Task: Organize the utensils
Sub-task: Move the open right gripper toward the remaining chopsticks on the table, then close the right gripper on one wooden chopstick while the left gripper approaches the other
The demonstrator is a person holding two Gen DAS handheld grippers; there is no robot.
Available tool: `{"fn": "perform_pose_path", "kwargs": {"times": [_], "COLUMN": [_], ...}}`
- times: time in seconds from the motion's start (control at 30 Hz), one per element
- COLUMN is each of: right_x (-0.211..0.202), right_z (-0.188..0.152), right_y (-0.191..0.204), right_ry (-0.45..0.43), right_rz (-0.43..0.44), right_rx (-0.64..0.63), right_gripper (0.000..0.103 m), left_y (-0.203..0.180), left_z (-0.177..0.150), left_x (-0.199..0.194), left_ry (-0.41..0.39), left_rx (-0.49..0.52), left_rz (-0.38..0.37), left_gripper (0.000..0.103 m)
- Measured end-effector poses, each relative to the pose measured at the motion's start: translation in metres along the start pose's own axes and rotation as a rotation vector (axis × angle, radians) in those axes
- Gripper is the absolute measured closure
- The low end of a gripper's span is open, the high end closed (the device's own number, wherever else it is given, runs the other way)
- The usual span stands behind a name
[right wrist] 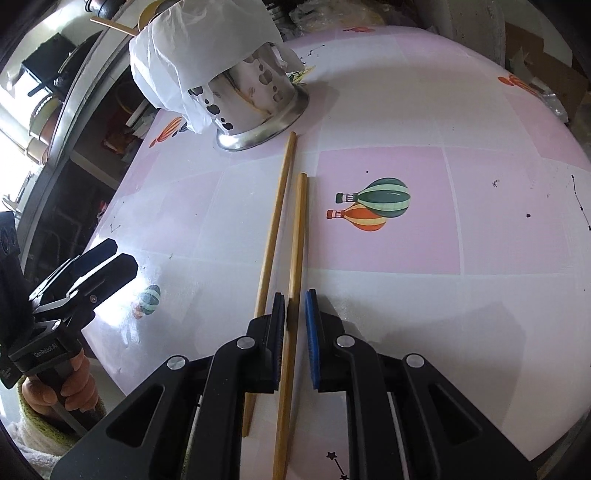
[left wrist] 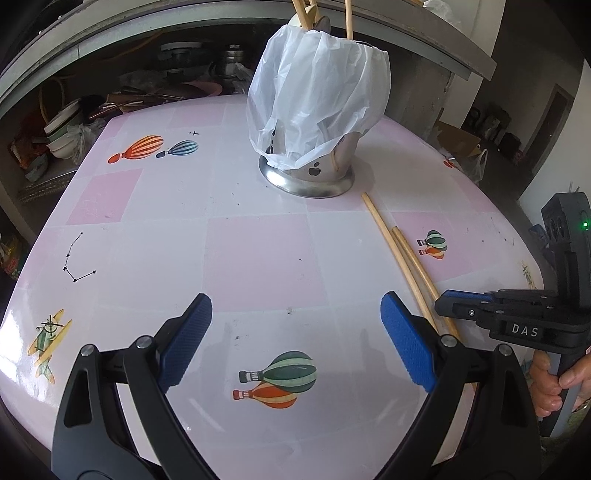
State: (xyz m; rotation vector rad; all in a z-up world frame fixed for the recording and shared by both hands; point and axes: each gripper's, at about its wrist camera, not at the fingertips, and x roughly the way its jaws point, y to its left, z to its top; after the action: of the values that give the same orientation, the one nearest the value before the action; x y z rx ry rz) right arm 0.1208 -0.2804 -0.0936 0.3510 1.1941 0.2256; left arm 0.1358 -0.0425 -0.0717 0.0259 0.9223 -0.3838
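Note:
Two wooden chopsticks lie side by side on the pink balloon-print table (right wrist: pixel 384 236). The left chopstick (right wrist: pixel 275 221) reaches up to the holder's base. My right gripper (right wrist: pixel 296 306) is tipped down at the table, its blue pads drawn close around the right chopstick (right wrist: pixel 300 229), which still lies flat. A steel utensil holder (left wrist: pixel 314 177) (right wrist: pixel 258 110) stands upright, half wrapped in a white plastic bag (left wrist: pixel 317 85), with wooden sticks (left wrist: pixel 306 14) in it. My left gripper (left wrist: pixel 295 332) hovers open and empty. The right gripper (left wrist: pixel 443 301) is over the shorter-looking chopstick (left wrist: pixel 412 258).
A dark shelf with stacked bowls (left wrist: pixel 62 129) and clutter lies beyond the table's far left edge. A cardboard box (left wrist: pixel 458 140) sits off the far right. A hand (right wrist: pixel 74 387) holds the left gripper (right wrist: pixel 114 254) at the table's left edge.

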Motion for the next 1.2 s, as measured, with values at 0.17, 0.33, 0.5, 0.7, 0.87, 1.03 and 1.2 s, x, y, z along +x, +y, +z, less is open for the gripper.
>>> {"fn": "perform_pose_path", "kwargs": {"times": [0.17, 0.33, 0.5, 0.7, 0.87, 1.03, 1.2], "right_x": [-0.002, -0.009, -0.013, -0.014, -0.014, -0.014, -0.015], "right_z": [0.003, 0.006, 0.006, 0.004, 0.004, 0.003, 0.003], "right_y": [-0.002, -0.022, -0.038, -0.04, -0.044, -0.047, -0.048], "right_ry": [-0.037, -0.066, -0.083, -0.092, -0.095, -0.097, -0.102], "right_rz": [-0.105, -0.139, -0.122, -0.104, -0.072, -0.051, -0.039], "right_rx": [-0.047, 0.002, 0.048, 0.055, 0.065, 0.069, 0.069], "right_gripper": [0.092, 0.094, 0.094, 0.094, 0.094, 0.096, 0.096], "left_y": [-0.005, -0.012, -0.034, -0.065, -0.088, -0.106, -0.108], "left_z": [0.0, 0.007, 0.032, 0.064, 0.07, 0.058, 0.048], "left_x": [0.002, 0.006, 0.016, 0.055, 0.086, 0.1, 0.101], "left_ry": [0.003, -0.005, -0.031, 0.054, 0.136, 0.179, 0.178], "left_rx": [0.016, 0.05, 0.13, 0.186, 0.228, 0.285, 0.3], "left_rz": [0.001, 0.001, -0.036, -0.108, -0.089, -0.044, 0.01], "left_gripper": [0.014, 0.014, 0.017, 0.048, 0.066, 0.081, 0.089]}}
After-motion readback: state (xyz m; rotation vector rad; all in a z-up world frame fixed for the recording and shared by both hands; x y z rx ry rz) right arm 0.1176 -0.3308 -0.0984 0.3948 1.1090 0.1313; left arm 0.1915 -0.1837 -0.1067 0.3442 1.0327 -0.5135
